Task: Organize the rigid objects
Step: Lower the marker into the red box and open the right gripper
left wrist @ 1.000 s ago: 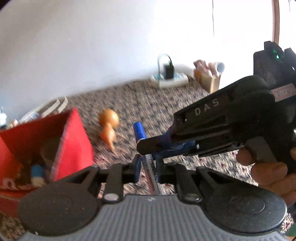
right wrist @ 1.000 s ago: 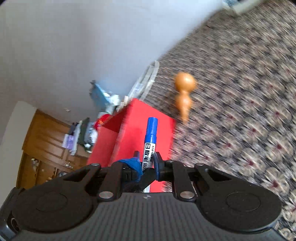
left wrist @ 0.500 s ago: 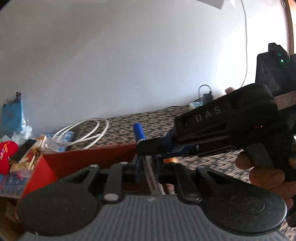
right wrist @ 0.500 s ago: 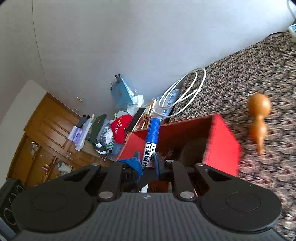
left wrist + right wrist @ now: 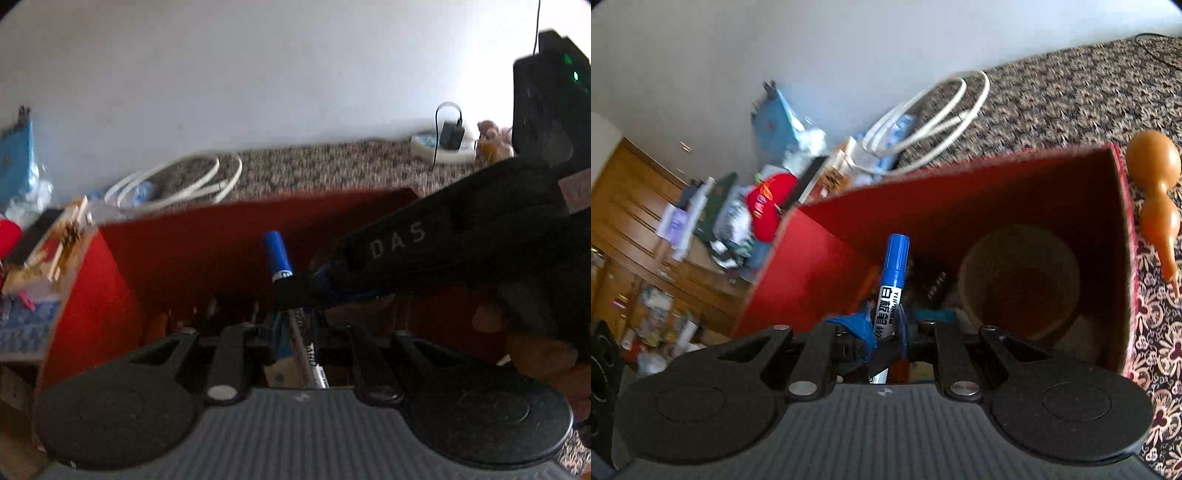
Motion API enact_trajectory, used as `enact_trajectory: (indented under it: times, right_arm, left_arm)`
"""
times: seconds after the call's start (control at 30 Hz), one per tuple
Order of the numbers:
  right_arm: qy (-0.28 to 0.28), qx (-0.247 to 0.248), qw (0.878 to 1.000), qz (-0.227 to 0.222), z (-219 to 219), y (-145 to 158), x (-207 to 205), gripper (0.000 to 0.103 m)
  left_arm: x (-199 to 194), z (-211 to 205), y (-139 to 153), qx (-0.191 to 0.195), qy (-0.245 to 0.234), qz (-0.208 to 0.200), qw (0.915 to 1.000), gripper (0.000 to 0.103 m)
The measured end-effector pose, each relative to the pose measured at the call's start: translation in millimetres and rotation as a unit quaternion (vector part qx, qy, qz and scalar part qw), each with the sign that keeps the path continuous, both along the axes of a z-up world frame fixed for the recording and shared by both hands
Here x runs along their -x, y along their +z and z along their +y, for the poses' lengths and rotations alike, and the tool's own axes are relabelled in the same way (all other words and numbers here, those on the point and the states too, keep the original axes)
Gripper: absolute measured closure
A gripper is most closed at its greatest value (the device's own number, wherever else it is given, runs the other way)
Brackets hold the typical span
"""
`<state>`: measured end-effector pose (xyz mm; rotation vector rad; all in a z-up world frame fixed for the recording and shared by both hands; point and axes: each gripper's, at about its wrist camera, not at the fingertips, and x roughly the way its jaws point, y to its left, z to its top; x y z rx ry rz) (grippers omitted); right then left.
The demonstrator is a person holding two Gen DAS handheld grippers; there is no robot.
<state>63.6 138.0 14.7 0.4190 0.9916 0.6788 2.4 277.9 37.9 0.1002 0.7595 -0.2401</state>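
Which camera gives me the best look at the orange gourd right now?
The right wrist view: the orange gourd lies on the patterned carpet just outside the red box, unobstructed. The left wrist view doesn't show it.

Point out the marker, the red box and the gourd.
marker [image 5: 896, 258]: right wrist view, blue cap.
red box [image 5: 809, 273]: right wrist view, left wall.
gourd [image 5: 1154, 162]: right wrist view, larger bulb.

The marker's [image 5: 892, 284] lower end was hidden behind the right gripper [image 5: 886, 332]. Small items in the red box [image 5: 820, 266] were too dark to identify.
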Motion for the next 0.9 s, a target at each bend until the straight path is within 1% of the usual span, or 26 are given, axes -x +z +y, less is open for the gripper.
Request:
enact_trajectory:
  times: [0.1, 0.2, 0.37, 0.43, 0.53, 0.7, 0.73, 0.83, 0.9]
  right_arm:
    - [-0.003, 0.025, 1.0, 0.005, 5, -3, 1, 0.103]
    - [-0.014, 0.051, 0.999, -0.003, 7, -2, 3, 0.103]
    - [-0.04, 0.052, 0.998, 0.012, 1, -5, 0, 0.103]
    - [-0.045, 0.054, 0.998, 0.007, 0, -4, 3, 0.103]
    - [-0.048, 0.06, 0.997, -0.004, 1, -3, 8, 0.103]
    - [-0.053, 0.091, 0.994, -0.033, 7, 1, 18, 0.103]
    - [-0.054, 0.09, 0.994, -0.035, 7, 1, 19, 0.103]
    - [-0.065, 0.056, 0.996, -0.016, -2, 3, 22, 0.103]
    - [-0.077, 0.048, 0.996, -0.019, -8, 8, 27, 0.103]
  left_arm:
    - [-2, 2, -8, 0.006, -0.006, 0.022, 0.9997, 0.092]
    - [-4, 1, -13, 0.009, -0.016, 0.031, 0.9994, 0.092]
    - [-8, 2, -14, 0.011, -0.024, 0.038, 0.9989, 0.092]
    - [-8, 3, -15, 0.013, -0.022, 0.041, 0.9989, 0.092]
    - [-9, 2, -15, 0.006, -0.015, 0.044, 0.9989, 0.092]
    - [-10, -2, -10, -0.014, 0.007, 0.054, 0.9984, 0.092]
    - [-9, -2, -8, -0.017, 0.012, 0.053, 0.9984, 0.092]
    - [-5, -1, 0, -0.021, 0.024, 0.05, 0.9982, 0.091]
    - [-1, 0, 6, -0.023, 0.033, 0.049, 0.998, 0.089]
